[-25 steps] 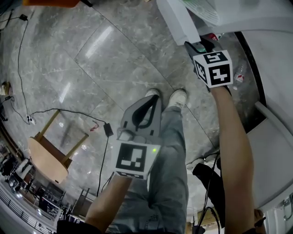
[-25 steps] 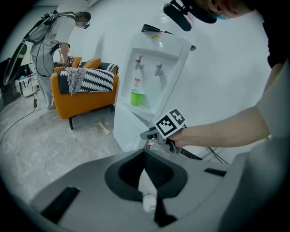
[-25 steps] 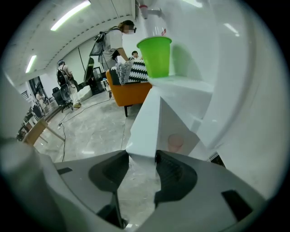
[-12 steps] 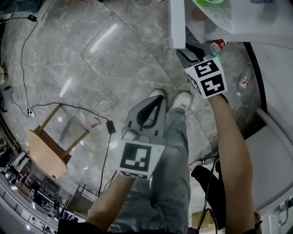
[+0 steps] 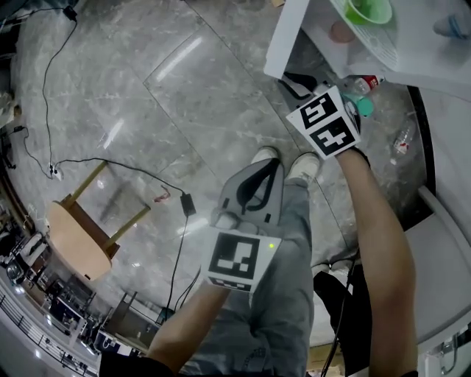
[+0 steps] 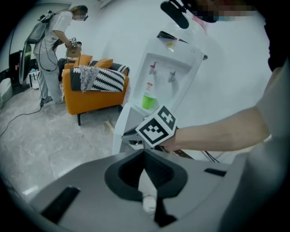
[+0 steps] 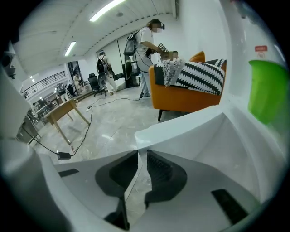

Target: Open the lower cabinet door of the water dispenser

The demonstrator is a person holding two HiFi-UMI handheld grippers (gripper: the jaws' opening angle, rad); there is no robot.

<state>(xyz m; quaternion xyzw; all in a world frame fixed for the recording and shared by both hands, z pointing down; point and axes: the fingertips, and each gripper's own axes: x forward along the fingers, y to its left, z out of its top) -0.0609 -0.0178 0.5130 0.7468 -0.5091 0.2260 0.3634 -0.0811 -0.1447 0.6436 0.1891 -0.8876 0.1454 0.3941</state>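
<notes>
The white water dispenser (image 5: 412, 44) stands at the top right, and its lower cabinet door (image 5: 283, 37) is swung out over the floor. My right gripper (image 5: 293, 81) is low beside that door. In the right gripper view its jaws (image 7: 141, 154) are closing to a narrow slit with only floor showing in it. The door's free corner (image 7: 190, 122) lies just ahead of the tips, apart from them. My left gripper (image 5: 274, 163) hangs shut and empty above the person's legs. In its own view it (image 6: 145, 154) faces the dispenser (image 6: 167, 68).
A green cup (image 5: 368, 11) sits in the dispenser's tap bay. Plastic bottles (image 5: 364, 92) lie on the floor by its base. A wooden stool (image 5: 77, 247) and a black cable (image 5: 176, 243) are at the left. An orange sofa (image 6: 93, 90) and people stand farther off.
My right gripper has slid left along the dispenser's front and rolled, its marker cube now turned. The left gripper has barely shifted.
</notes>
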